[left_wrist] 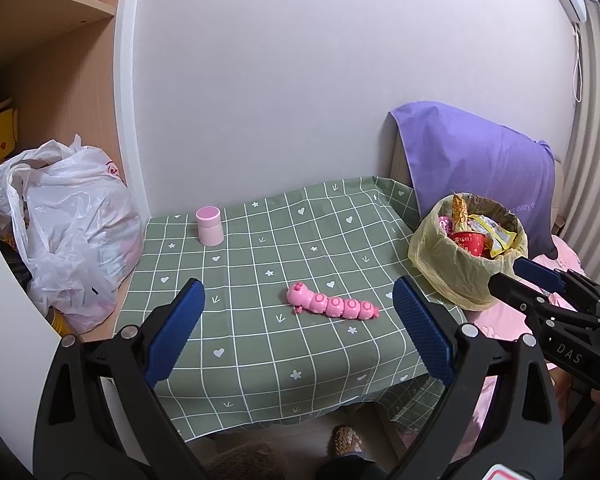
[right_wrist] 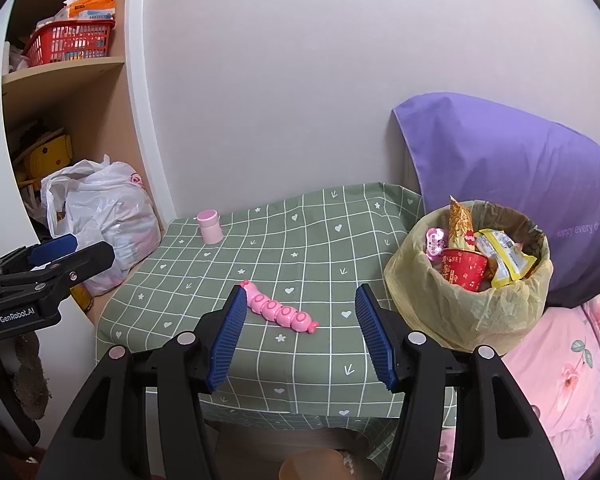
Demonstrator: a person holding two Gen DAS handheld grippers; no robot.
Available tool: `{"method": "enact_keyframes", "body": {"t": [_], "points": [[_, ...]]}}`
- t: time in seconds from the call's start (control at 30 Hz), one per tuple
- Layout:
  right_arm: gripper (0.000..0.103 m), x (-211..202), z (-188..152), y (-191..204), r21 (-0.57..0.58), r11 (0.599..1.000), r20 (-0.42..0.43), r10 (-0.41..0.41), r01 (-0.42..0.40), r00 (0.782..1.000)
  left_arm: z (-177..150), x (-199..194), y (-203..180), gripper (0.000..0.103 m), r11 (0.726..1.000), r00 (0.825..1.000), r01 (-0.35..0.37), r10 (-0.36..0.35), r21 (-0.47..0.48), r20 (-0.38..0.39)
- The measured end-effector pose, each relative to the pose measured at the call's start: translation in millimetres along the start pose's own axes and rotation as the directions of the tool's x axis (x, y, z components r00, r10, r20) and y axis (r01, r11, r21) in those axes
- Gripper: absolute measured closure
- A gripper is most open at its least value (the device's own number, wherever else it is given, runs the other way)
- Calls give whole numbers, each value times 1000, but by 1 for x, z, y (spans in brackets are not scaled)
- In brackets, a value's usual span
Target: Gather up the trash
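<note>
A trash bin lined with a yellow bag (left_wrist: 458, 270) (right_wrist: 460, 304) stands at the table's right edge. It holds a red paper cup (right_wrist: 462, 270), a yellow wrapper (right_wrist: 504, 258), a gold wrapper and a small pink packet. My left gripper (left_wrist: 298, 330) is open and empty above the table's front. My right gripper (right_wrist: 300, 336) is open and empty, near the table's front edge. It also shows in the left wrist view (left_wrist: 516, 276) beside the bin, and the left gripper shows in the right wrist view (right_wrist: 80, 248) at the left.
On the green checked tablecloth (left_wrist: 260, 352) (right_wrist: 308, 364) lie a pink caterpillar toy (left_wrist: 332, 304) (right_wrist: 280, 312) and a pink cup (left_wrist: 209, 226) (right_wrist: 210, 227). A full white plastic bag (left_wrist: 72, 224) (right_wrist: 108, 216) sits left by shelves. A purple pillow (right_wrist: 520, 184) and pink bedding (right_wrist: 568, 384) are right.
</note>
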State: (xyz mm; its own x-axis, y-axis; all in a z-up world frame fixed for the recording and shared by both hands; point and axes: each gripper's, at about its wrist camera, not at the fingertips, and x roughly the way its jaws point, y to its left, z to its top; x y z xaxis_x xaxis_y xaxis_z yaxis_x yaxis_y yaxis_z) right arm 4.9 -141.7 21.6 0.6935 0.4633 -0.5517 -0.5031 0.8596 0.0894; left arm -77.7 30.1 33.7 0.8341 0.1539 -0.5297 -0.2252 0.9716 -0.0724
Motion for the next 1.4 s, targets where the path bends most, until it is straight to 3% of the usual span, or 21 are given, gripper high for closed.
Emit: {"method": "enact_keyframes", "body": {"t": [1.4], "points": [[50, 2, 1, 1, -10, 1000, -4, -1, 1, 1000, -1, 5, 3, 13, 1000, 1000, -4, 4, 16, -6]]}}
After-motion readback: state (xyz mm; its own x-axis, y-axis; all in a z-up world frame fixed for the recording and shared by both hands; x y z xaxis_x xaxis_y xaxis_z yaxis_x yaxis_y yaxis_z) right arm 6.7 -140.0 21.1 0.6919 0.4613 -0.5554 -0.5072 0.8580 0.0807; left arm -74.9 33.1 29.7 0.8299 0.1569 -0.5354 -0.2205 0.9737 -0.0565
